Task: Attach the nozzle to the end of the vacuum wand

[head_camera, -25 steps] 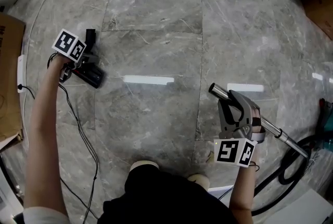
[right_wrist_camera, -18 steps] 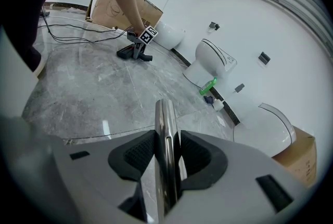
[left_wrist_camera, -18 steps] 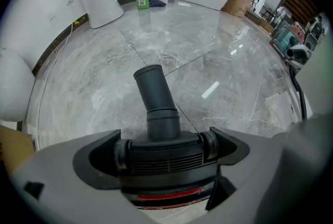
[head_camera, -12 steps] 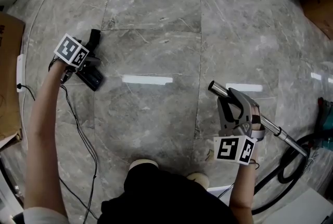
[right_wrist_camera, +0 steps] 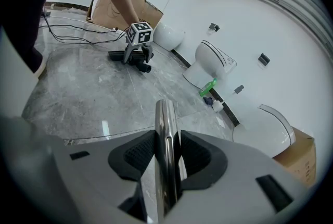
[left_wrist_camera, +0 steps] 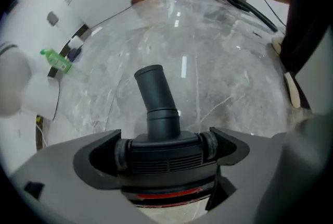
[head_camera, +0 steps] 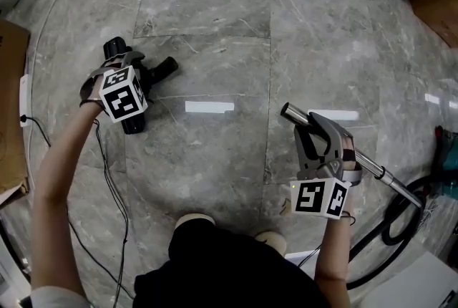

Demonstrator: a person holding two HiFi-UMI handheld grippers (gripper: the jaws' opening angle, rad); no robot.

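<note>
Grey floor (head_camera: 215, 13) lies below as the left hand-held gripper (left_wrist_camera: 164, 152) pinches the nozzle (left_wrist_camera: 156, 98) and the right hand-held gripper (right_wrist_camera: 167, 154) pinches the wand (right_wrist_camera: 166, 116); next, their ends should line up and join.

A washroom: polished grey marble floor tiles (head_camera: 215, 20), white toilets (right_wrist_camera: 212, 65) standing along the far white wall, a green bottle (right_wrist_camera: 207, 87) beside them, cardboard boxes (right_wrist_camera: 301, 160) at the room's edges.

Grey marble floor tiles (head_camera: 215, 27) fill the head view. A cardboard box (head_camera: 13, 84) sits at its left edge, with a thin black cable (head_camera: 107, 169) trailing nearby. A green bottle (right_wrist_camera: 207, 87) sits beside a white toilet (right_wrist_camera: 213, 64) against the wall
</note>
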